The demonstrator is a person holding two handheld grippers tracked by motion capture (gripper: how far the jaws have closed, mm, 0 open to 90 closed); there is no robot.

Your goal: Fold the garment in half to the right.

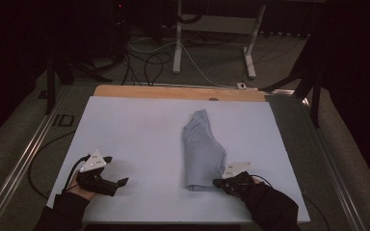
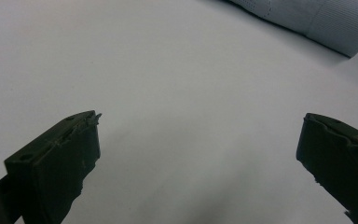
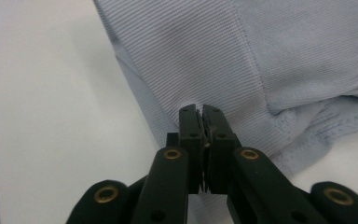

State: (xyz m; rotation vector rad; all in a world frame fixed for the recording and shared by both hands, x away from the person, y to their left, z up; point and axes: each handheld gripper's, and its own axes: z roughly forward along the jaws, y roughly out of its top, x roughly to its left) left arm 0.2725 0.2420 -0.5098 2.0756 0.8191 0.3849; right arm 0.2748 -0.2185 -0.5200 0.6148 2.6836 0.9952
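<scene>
A folded pale blue ribbed garment (image 1: 200, 149) lies a little right of the middle of the white sheet (image 1: 135, 130), long side pointing away from me. My right gripper (image 1: 217, 183) is at its near right corner. In the right gripper view its jaws (image 3: 202, 109) are pressed together with the garment (image 3: 261, 56) fabric pinched at a fold near the hem. My left gripper (image 1: 116, 170) rests at the sheet's near left, well apart from the cloth. Its jaws (image 2: 200, 119) stand wide open over bare sheet, with the garment (image 2: 317, 18) far off at the top right.
The sheet covers a wooden table top (image 1: 173, 91) whose far edge shows. Metal rails (image 1: 24, 154) run along both sides of the table. Beyond it are a white desk frame (image 1: 178, 43) and cables (image 1: 149, 62) on the dark floor.
</scene>
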